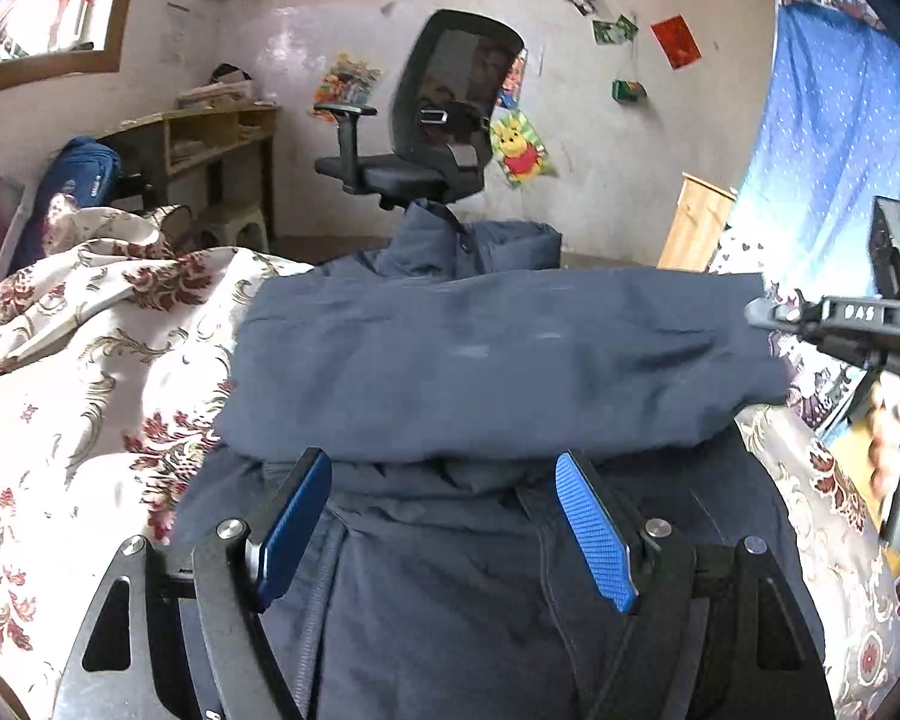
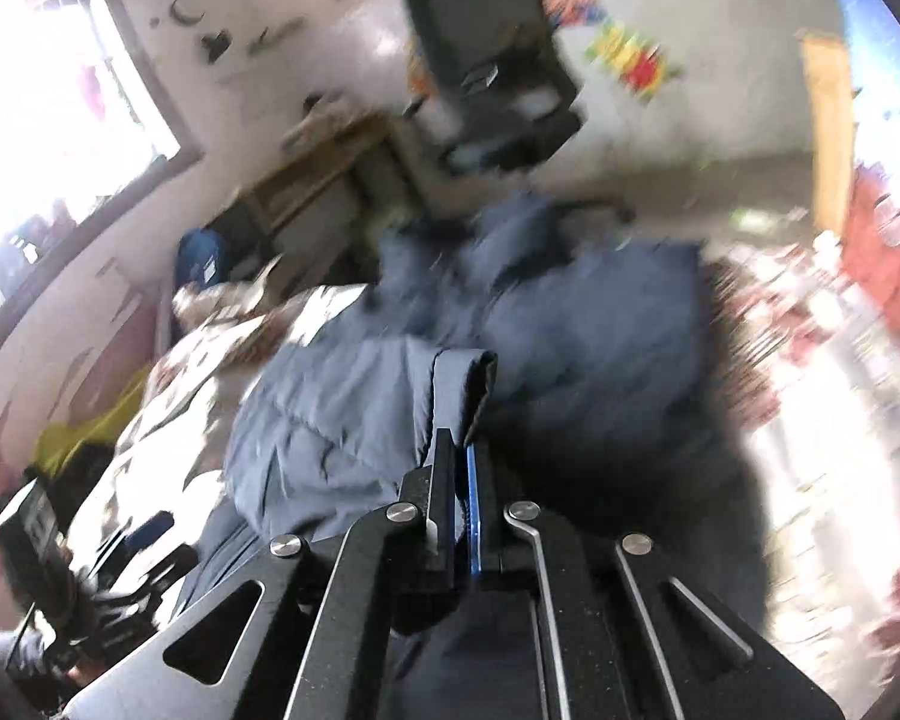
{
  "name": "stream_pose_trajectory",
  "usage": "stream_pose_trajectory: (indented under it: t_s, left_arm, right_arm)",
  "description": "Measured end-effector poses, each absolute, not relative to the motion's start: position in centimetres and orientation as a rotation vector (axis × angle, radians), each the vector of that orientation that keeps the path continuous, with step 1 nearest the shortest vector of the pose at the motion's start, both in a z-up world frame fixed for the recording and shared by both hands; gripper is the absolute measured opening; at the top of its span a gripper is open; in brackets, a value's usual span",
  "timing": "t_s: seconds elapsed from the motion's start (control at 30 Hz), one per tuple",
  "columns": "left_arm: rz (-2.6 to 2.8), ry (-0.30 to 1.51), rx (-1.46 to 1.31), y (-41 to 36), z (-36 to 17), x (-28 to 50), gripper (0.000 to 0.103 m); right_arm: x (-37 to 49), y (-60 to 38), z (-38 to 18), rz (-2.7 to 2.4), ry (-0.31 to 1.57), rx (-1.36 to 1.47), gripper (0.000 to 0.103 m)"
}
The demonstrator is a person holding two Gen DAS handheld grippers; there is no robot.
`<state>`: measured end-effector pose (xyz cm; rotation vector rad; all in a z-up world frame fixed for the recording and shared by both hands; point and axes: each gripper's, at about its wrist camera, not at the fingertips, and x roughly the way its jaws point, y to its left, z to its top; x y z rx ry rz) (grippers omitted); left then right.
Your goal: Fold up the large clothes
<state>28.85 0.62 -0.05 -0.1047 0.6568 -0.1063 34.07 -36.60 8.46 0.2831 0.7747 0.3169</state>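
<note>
the navy padded jacket [image 1: 498, 360] lies on the floral-covered bed [image 1: 90, 372] with its folded sleeve running crosswise just ahead of the left gripper [image 1: 444, 528], whose fingers are spread and empty, while the right gripper [image 2: 459, 480], fingers pressed together, pinches the sleeve cuff [image 2: 462, 384], nearer the fold.

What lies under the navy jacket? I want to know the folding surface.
A floral bedspread shows around the navy jacket on both sides. The part directly beneath is covered, so anything lying there cannot be seen.
</note>
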Motion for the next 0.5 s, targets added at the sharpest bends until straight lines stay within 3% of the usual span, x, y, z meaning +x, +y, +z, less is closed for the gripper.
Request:
stream_pose_trajectory:
  t_s: [0.13, 0.4, 0.5]
  left_arm:
    - [-0.067, 0.654, -0.118, 1.6, 0.0, 29.6, 0.075]
    - [0.053, 0.674, -0.131, 3.6, -0.7, 32.4, 0.075]
    - [0.065, 0.685, -0.13, 3.9, -1.0, 34.0, 0.075]
  right_arm:
    - [35.3, -39.2, 9.0, 0.226, 0.764, 0.269, 0.003]
    - [38.1, -37.1, 2.9, 0.117, 0.897, 0.112, 0.004]
    - [38.2, -36.2, 2.4, 0.087, 0.89, 0.057, 0.018]
